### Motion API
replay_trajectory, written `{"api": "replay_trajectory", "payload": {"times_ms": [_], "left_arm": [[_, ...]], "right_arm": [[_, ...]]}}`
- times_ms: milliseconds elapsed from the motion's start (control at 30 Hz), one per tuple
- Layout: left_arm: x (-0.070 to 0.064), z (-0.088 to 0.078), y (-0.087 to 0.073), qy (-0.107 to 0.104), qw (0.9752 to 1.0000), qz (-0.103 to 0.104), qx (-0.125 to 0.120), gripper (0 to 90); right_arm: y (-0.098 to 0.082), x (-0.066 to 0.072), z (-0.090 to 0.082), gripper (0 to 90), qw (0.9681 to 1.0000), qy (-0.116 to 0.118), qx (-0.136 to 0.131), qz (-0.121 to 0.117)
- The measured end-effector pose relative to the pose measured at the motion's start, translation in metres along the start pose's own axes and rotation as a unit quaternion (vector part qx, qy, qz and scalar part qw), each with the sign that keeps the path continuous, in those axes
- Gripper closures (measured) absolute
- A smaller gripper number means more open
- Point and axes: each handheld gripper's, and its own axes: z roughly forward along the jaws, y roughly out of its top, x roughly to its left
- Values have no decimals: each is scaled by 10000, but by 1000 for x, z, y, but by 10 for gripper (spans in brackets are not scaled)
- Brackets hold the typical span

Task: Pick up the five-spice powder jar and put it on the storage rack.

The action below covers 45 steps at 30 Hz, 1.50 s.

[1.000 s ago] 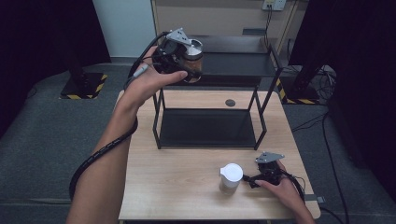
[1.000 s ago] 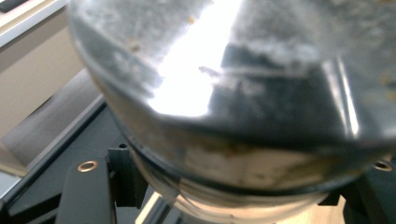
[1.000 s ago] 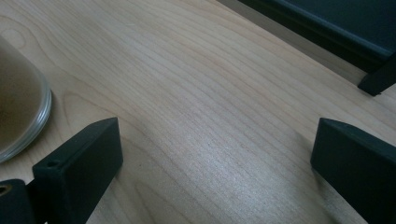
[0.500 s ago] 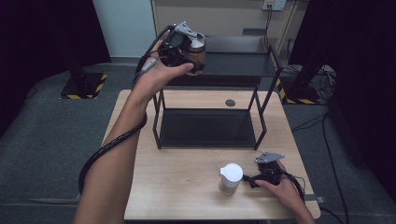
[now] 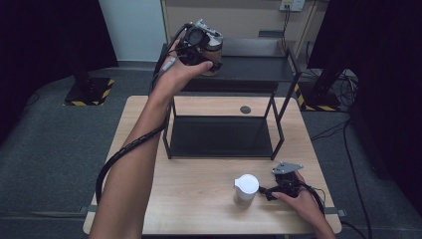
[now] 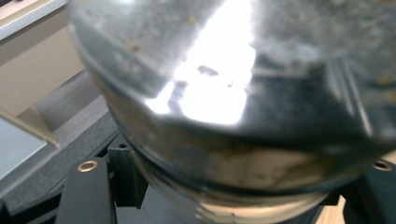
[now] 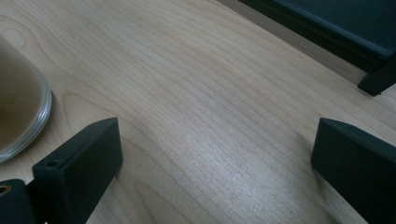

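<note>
My left gripper (image 5: pixel 208 49) is raised over the left end of the black rack's top shelf (image 5: pixel 259 67). It is shut on a glass jar (image 5: pixel 214 50) with brownish contents. In the left gripper view the jar (image 6: pixel 243 93) sits between the jaws, close to the lens and glaring with reflected light, with the dark shelf below it. My right gripper (image 5: pixel 266 191) rests on the wooden table (image 5: pixel 199 199) at the front right. Its jaws are open with bare wood between them (image 7: pixel 215 158). A white-lidded jar (image 5: pixel 246 188) stands just left of it, apart from the jaws.
The black two-level rack stands mid-table, its lower shelf (image 5: pixel 221 137) bare. A small dark round spot (image 5: pixel 245 109) lies on the table behind it. Cables trail from both grippers. The white-lidded jar's base (image 7: pixel 18 112) shows at the left of the right gripper view.
My left hand has carried the jar farther away and slightly right, over the rack's top shelf. The right hand has stayed where it was.
</note>
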Motion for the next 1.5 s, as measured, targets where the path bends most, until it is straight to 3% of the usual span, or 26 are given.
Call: {"api": "replay_trajectory", "payload": {"times_ms": [467,733,867,1133,1333,1500], "left_arm": [[6,17,5,110,9990,-381,216,298],[10,24,2,58,9985,-505,218,297],[17,27,1,-78,9974,-681,229,297],[25,28,-5,-218,9964,-806,156,297],[24,28,-6,-191,9968,-766,159,294],[19,23,-10,-127,9962,-858,80,157]], "right_arm": [[0,0,0,28,10000,-1,-2,3],[0,0,0,28,10000,-2,-2,1],[0,0,0,27,10000,-3,-3,1],[0,0,0,27,10000,-3,-2,2],[0,0,0,26,10000,-1,-1,0],[0,0,0,27,10000,3,2,0]]}}
